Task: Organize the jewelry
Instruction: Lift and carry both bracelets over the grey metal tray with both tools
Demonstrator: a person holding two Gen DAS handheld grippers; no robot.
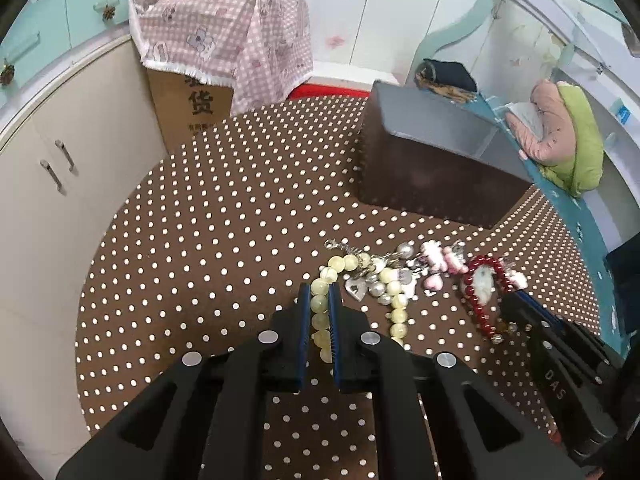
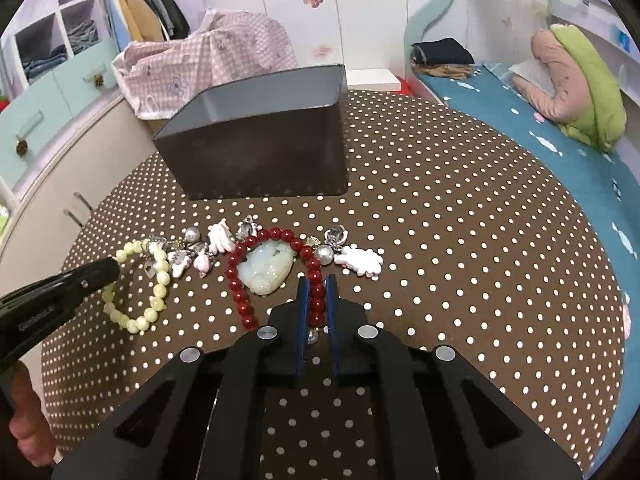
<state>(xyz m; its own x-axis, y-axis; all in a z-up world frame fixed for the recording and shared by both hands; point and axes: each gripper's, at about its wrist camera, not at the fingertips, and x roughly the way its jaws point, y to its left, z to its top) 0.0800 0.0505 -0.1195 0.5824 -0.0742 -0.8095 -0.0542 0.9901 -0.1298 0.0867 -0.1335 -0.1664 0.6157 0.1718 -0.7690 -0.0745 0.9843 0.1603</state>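
Note:
A pale yellow bead bracelet [image 1: 394, 284] lies on the polka-dot table; my left gripper [image 1: 320, 294] is shut on its left side. It also shows in the right wrist view [image 2: 158, 292], with the left gripper [image 2: 108, 270] on it. A red bead bracelet [image 2: 240, 280] with a pale jade pendant [image 2: 266, 266] lies to the right; my right gripper [image 2: 317, 286] is shut on its right side. It also shows in the left wrist view [image 1: 486, 296]. A silver and pink charm bracelet [image 2: 218, 242] lies behind both. A dark open box [image 2: 260, 152] stands beyond.
The brown polka-dot tablecloth [image 2: 440, 240] covers the round table. A cardboard box under pink checked cloth [image 1: 224, 40] stands at the far left. A bed with a blue sheet [image 2: 560, 132] and a pink and green cushion [image 2: 580, 80] is at the right. Cupboards [image 1: 60, 168] stand on the left.

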